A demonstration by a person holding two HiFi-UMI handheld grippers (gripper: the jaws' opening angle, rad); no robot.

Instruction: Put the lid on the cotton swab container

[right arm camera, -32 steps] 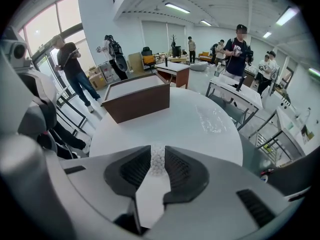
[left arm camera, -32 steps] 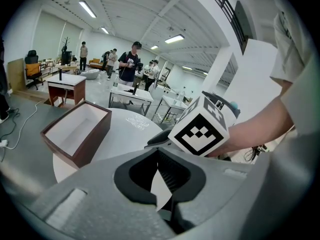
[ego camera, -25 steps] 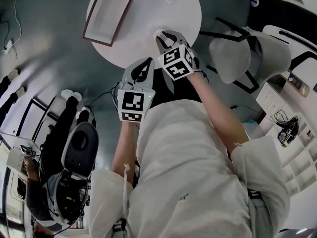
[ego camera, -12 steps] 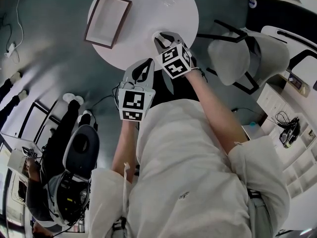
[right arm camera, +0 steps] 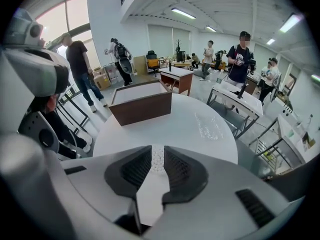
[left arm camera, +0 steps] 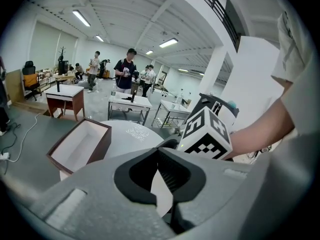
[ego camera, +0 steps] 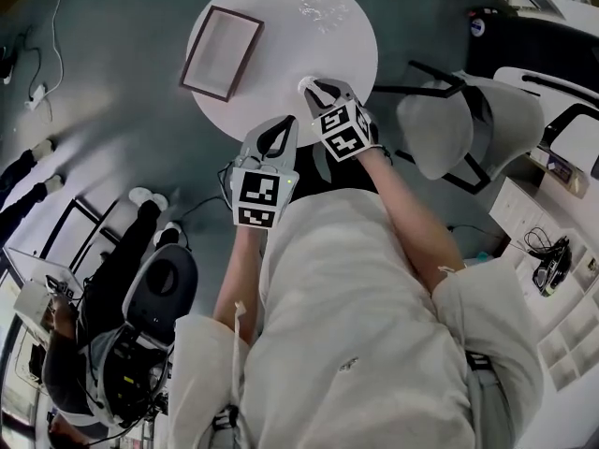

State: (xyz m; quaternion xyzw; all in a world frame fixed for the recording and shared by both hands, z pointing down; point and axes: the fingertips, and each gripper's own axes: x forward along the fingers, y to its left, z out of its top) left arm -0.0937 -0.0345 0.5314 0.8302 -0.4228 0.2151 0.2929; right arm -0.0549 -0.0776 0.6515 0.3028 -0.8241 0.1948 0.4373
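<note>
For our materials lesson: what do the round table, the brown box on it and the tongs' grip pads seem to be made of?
The round table: smooth, matt white top, probably laminate or painted board. The brown box: dark wood-look walls, pale lining; wood or card, hard to tell. The pads: black, ribbed, dull, likely rubber.

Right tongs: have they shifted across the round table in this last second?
No. The right tongs stay at the round table's near edge, equally far from the wooden box, shut on the cotton swab container.
</note>
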